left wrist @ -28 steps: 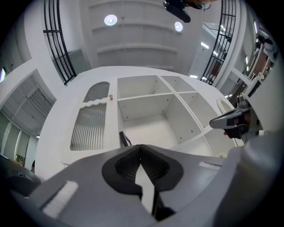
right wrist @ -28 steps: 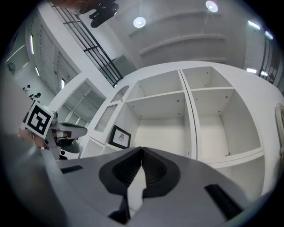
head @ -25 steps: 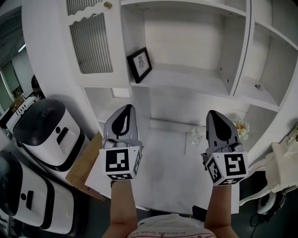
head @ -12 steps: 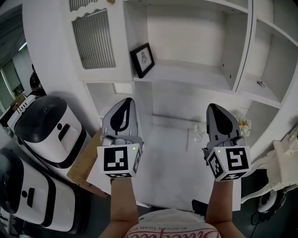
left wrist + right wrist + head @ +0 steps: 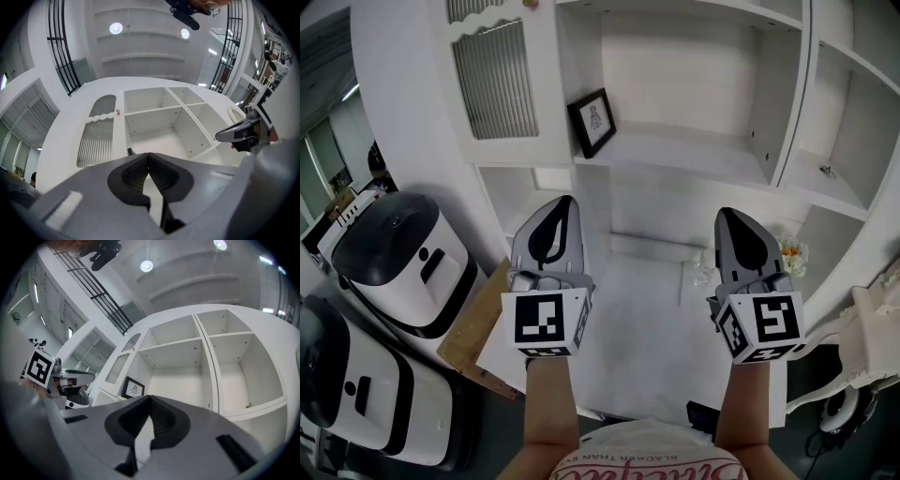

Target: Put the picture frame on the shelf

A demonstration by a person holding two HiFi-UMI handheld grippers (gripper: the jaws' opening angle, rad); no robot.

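On the white shelf [image 5: 703,161], at its left end, the black picture frame [image 5: 592,122] is standing upright by the compartment's side wall. Below it we are holding the left gripper [image 5: 559,211] and the right gripper [image 5: 727,220] well apart, each with jaws pressed together, gripping nothing.

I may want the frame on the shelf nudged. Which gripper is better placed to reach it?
Left, probably: the left gripper sits almost straight below the picture frame, while the right gripper is off to the side. Both are shut and empty.
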